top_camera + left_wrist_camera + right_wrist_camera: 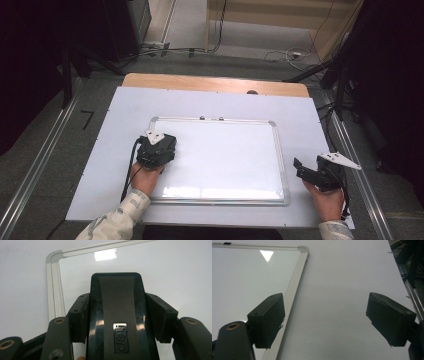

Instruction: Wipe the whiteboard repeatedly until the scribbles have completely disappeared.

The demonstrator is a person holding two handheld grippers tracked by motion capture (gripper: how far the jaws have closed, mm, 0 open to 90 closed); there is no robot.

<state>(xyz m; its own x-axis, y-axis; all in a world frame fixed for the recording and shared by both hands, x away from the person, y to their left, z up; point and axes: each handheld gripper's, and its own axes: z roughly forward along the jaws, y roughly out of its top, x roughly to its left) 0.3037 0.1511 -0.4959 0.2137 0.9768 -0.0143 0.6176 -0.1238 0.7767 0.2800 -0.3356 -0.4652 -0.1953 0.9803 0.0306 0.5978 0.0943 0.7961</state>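
Observation:
A whiteboard (220,155) with a silver frame lies flat on the white table cover; its surface looks clean. My left gripper (159,146) rests over the board's left part, near its top-left corner (52,258), and is shut on a black whiteboard eraser (116,315) with a small silver logo plate; both pads (80,315) press its sides. My right gripper (302,167) hovers off the board's right edge (294,290) with its jaws wide apart and nothing between them.
The white cover (300,115) lies over a wooden table (215,82). Metal rails (355,165) run along both sides of the table. Cables (295,55) lie on the grey floor behind it. Two small magnets (211,118) sit on the board's top frame.

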